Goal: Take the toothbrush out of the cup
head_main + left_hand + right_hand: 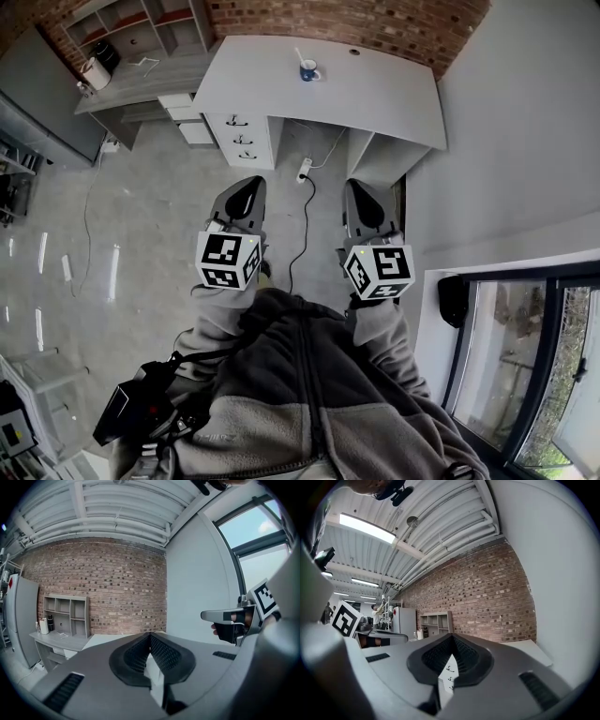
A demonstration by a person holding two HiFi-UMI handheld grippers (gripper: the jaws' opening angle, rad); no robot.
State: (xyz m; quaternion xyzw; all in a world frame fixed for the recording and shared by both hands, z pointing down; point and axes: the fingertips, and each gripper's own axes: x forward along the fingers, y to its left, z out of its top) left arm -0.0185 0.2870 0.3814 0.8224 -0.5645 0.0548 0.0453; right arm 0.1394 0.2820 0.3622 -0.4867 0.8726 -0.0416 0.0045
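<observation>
A blue cup (308, 71) stands on the white desk (375, 94) far ahead, with a white toothbrush (300, 56) sticking up out of it and leaning left. Neither gripper view shows the cup. I hold both grippers close to my body, well short of the desk and above the floor. The left gripper (247, 181) is shut with nothing in it; its jaws meet at the tip (150, 634). My right gripper (360, 185) is likewise shut and empty (451, 637). Each gripper appears at the edge of the other's view.
A white drawer unit (242, 137) sits under the desk. A power strip (304, 170) with a black cable lies on the floor between me and the desk. A grey shelf unit (141, 33) stands back left, a window (530, 366) at right. A person (375, 613) stands far off.
</observation>
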